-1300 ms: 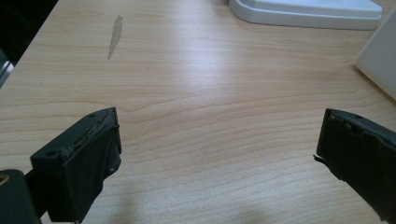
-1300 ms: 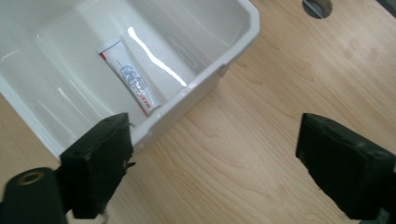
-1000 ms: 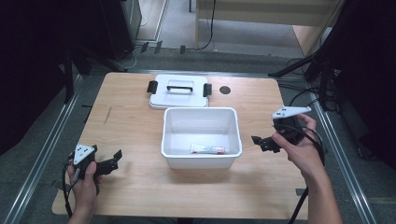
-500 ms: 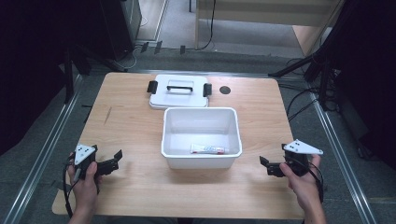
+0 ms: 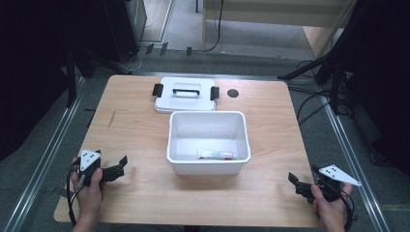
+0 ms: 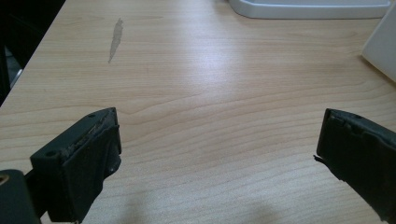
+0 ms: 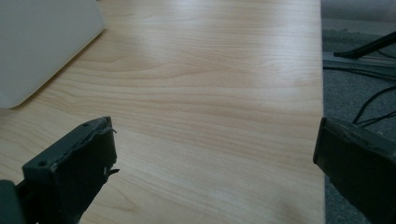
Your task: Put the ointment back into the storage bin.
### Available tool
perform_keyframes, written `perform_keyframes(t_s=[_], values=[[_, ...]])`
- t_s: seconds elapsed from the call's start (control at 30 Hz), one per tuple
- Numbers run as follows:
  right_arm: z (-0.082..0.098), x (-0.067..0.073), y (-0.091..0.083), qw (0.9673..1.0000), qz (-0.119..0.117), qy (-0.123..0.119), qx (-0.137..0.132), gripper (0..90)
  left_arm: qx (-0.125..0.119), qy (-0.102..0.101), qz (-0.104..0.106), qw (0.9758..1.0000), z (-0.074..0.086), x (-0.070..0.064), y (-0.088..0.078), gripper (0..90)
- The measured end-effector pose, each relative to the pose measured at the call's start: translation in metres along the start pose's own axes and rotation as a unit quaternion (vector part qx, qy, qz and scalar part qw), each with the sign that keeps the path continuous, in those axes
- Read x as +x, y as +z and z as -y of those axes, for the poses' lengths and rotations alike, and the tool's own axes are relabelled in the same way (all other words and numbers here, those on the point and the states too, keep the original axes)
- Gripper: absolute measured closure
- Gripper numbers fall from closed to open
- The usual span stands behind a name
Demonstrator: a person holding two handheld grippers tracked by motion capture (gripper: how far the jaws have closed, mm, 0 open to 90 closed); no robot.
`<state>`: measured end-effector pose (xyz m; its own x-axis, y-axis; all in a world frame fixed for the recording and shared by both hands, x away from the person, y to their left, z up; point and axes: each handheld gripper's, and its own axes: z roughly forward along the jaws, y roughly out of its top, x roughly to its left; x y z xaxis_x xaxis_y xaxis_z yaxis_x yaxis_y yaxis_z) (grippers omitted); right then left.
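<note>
A person is holding the left tongs (image 5: pixel 121 166) and right tongs (image 5: pixel 293 181) low over the near corners of a wooden bench (image 5: pixel 135 130), both with jaws spread wide and gripping nothing. Between them, a white bin (image 5: pixel 208 121) is holding a tube (image 5: pixel 214 154); its lid (image 5: pixel 185 94) is lying just beyond.

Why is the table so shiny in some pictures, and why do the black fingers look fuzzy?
In the left gripper view, lamp glare whitens the table and the close fingers are soft. In the right gripper view there is a paler sheen, and the box is blurred. The high view is even, dark around the table.
</note>
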<state>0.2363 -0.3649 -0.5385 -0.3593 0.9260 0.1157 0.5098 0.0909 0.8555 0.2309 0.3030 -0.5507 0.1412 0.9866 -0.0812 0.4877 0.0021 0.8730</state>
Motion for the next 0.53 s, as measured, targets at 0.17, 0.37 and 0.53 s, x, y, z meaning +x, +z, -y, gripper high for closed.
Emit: perform_keyframes(t_s=[0.17, 0.37, 0.53], values=[[0.0075, -0.0006, -0.0025, 0.9994, 0.024, 0.018, -0.015, 0.0, 0.002, 0.007, -0.003, 1.0, -0.0001, -0.0009, -0.0001, 0.5], [0.0072, 0.0007, 0.0002, 0.9985, 0.028, 0.034, -0.031, 0.0, 0.001, 0.005, -0.005, 1.0, -0.0001, -0.0012, 0.0001, 0.5], [0.0074, 0.0043, 0.0015, 0.999, 0.027, 0.019, -0.032, 0.0, -0.001, 0.005, -0.004, 1.0, 0.0, -0.0009, -0.0002, 0.5]])
